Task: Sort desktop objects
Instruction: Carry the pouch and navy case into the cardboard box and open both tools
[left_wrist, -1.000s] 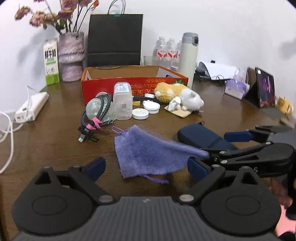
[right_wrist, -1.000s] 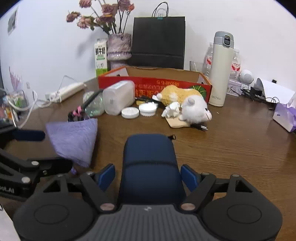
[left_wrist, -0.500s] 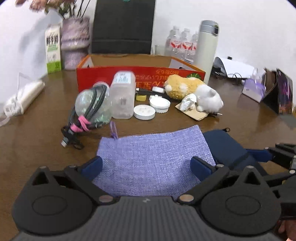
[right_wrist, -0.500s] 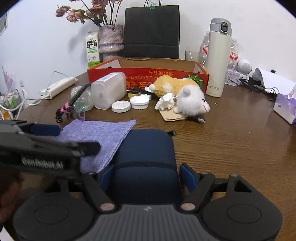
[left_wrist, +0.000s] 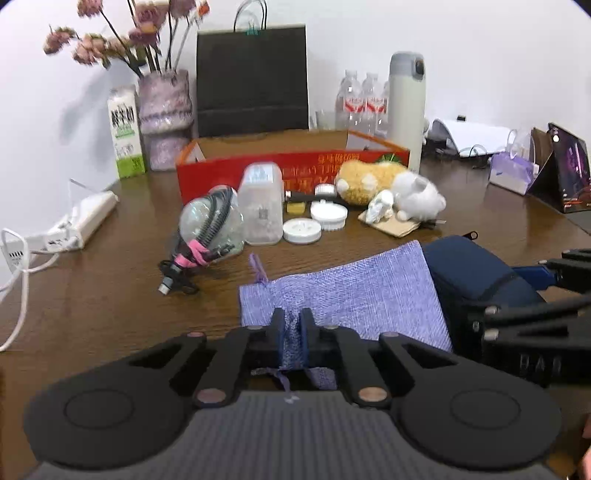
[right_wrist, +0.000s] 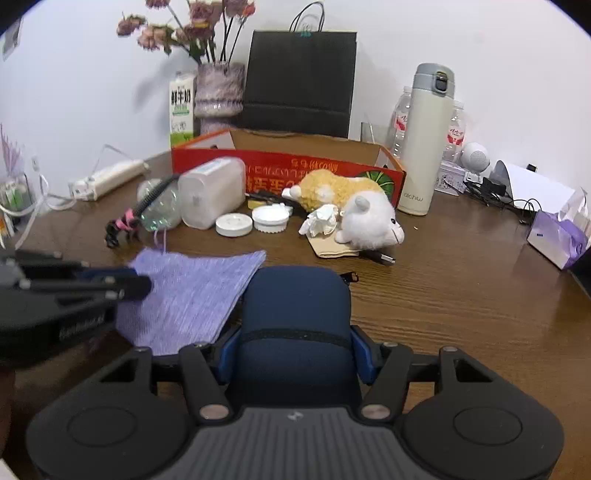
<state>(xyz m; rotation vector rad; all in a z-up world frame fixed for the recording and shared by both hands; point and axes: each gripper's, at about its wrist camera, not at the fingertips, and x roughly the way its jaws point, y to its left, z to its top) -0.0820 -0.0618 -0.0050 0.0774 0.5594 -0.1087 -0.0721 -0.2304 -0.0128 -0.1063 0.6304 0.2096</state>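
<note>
A purple woven pouch (left_wrist: 351, 291) lies flat on the brown table, and my left gripper (left_wrist: 293, 317) is shut on its near edge, bunching the cloth between the pads. Beside it on the right rests a navy zip case (right_wrist: 297, 306); the pouch (right_wrist: 192, 291) touches its left side. My right gripper (right_wrist: 295, 350) straddles the case's near end, jaws closing, with both blue pads against its sides. In the left wrist view the case (left_wrist: 465, 266) and the right gripper's fingers (left_wrist: 535, 273) show at the right edge.
Behind stand a red cardboard box (left_wrist: 295, 170), a plush toy (right_wrist: 354, 210), a white container (left_wrist: 260, 203), two round lids (left_wrist: 302, 230), a clear bottle with a cable bundle (left_wrist: 199, 243), a thermos (right_wrist: 424, 140) and a power strip (left_wrist: 81, 218).
The left gripper's jaws went from wide open to shut on the pouch's near edge. The pouch now lies flat beside the case. The right gripper's pads moved in against the case.
</note>
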